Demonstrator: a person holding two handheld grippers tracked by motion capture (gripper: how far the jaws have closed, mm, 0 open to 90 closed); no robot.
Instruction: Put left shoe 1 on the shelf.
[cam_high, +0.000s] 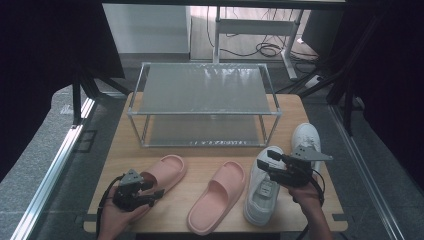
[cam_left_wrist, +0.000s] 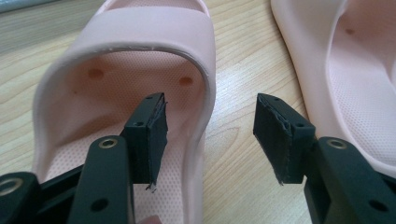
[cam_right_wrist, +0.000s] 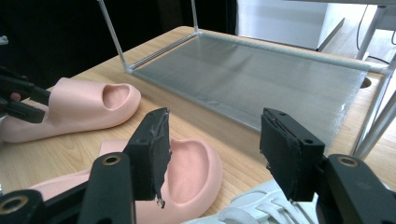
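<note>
Far left, near edge of the pale wooden table (cam_high: 200, 152): left gripper (cam_high: 156, 194), jaws spread wide, gripping nothing. Straddles the side wall of the left pink foam slide slipper (cam_high: 167, 170) at its heel end, presumably lined up for a pinch on that rim as the easiest part to seize. Lies with toe pointing toward the rack, heel toward the person, so ready for a lift straight forward.

Next along: second pink foam slide slipper (cam_high: 217, 197), untouched, parallel to the first and just beside the near white lace-up sneaker (cam_high: 260, 197). Above that sneaker's opening: right gripper (cam_high: 266, 160), likewise released, hovering and not yet down on the shoe. Behind it, the other white sneaker (cam_high: 305, 137), close to the rack's right leg.

Across the back: two-shelf metal-framed shoe rack (cam_high: 205, 112), both shelves bare, most likely the destination for all four shoes.

From the left gripper view: one jaw over the dotted footbed, the other over bare wood, with the slipper (cam_left_wrist: 116, 28) wall between them; contact with either pad hard to judge. Hidden by the hand in the high view.

From the right gripper view: sneaker laces (cam_right_wrist: 252, 212) just under the jaws, the lower rack shelf (cam_right_wrist: 243, 88) straight ahead, and the left gripper (cam_right_wrist: 18, 100) at the far slipper's heel. Gives no clear read of the height above the sneaker; the high view suggests a gap.
</note>
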